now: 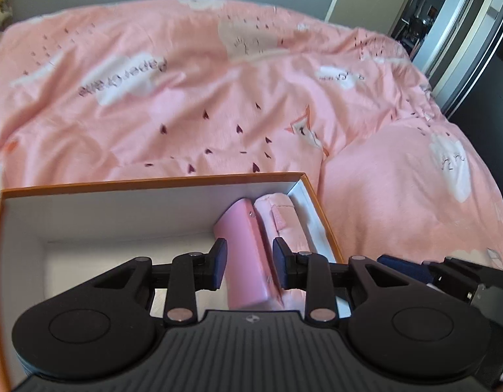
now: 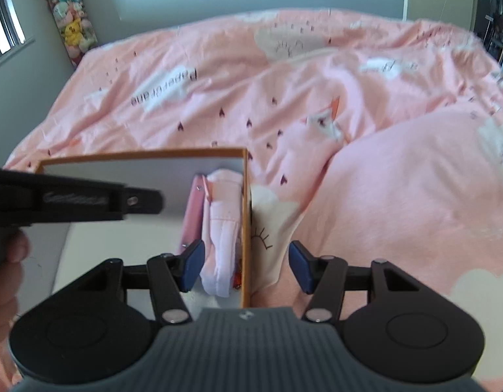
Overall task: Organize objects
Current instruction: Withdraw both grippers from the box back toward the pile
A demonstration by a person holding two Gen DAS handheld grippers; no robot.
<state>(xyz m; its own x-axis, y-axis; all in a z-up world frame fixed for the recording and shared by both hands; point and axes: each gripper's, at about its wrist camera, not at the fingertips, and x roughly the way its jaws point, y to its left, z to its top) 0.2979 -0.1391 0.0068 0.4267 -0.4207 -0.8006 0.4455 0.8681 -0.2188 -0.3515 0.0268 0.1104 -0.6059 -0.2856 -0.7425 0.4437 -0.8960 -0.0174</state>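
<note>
Nearest in the left wrist view, the left gripper (image 1: 248,266) reaches into the orange-edged box (image 1: 147,181), its fingers (image 1: 220,263) partly spread on either side of the pink case (image 1: 244,254); a narrow gap seems to remain at each pad, so whether they press the case or merely flank it cannot be told. The case lies lengthwise on the box floor toward the right side, with the folded pink cloth (image 1: 280,222) just beside it against the right wall. In the right wrist view, the right gripper (image 2: 246,268) is wide open and holds nothing; its fingers straddle the right wall of the box (image 2: 246,228), the left finger (image 2: 192,266) inside, touching or just beside the near end of the folded pink cloth (image 2: 223,228), the right finger outside over the bedding. The pink case (image 2: 192,215) shows only as a sliver beyond the cloth. Judged from this arrangement, two items are already stowed side by side and the left portion of the box floor stays unfilled. Farther off, the pink duvet (image 1: 186,98) covers the bed, and no further loose items appear on it, so little seems left beyond settling the case.
</note>
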